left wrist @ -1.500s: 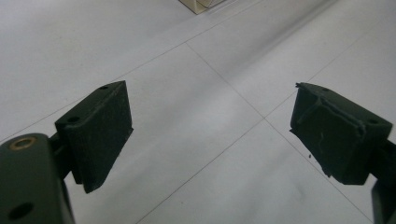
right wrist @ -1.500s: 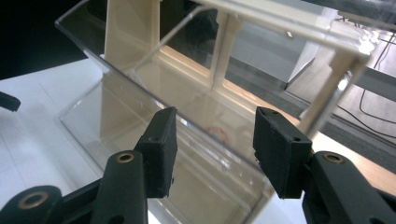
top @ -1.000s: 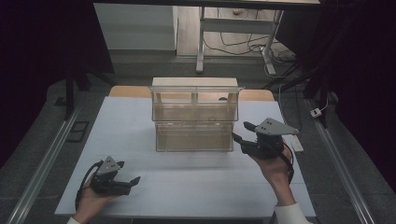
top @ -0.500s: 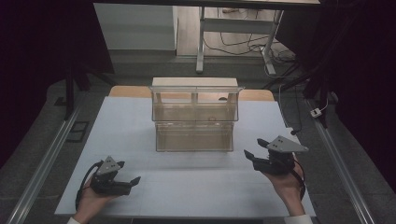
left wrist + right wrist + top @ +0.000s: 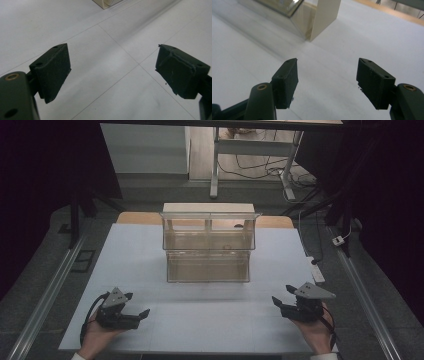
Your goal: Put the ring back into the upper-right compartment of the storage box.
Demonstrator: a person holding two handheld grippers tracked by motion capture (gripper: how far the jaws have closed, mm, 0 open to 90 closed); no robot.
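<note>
Each gripper — left gripper [image 5: 136, 307], right gripper [image 5: 281, 295] — is black, with a grey three-cornered top plate, a trailing black cable, brass-coloured pivot screws and blocky dark pads [image 5: 287, 82]; white cuffs at both wrists.

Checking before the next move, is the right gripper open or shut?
Open. The right gripper has its jaws spread wide, with bare white table between them.

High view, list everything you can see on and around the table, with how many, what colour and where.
clear box: one, see-through with a cream back panel, two tiers, middle of the mat toward the far side
mat: one, white, covering the tabletop
table legs: one pale frame, on the floor beyond the table
cables: several, dark, on the floor beyond the table
left gripper: one, black, near left corner of the mat, fingers open and empty
right gripper: one, black, near right corner of the mat, fingers open and empty
hands: two, one under each gripper
</note>
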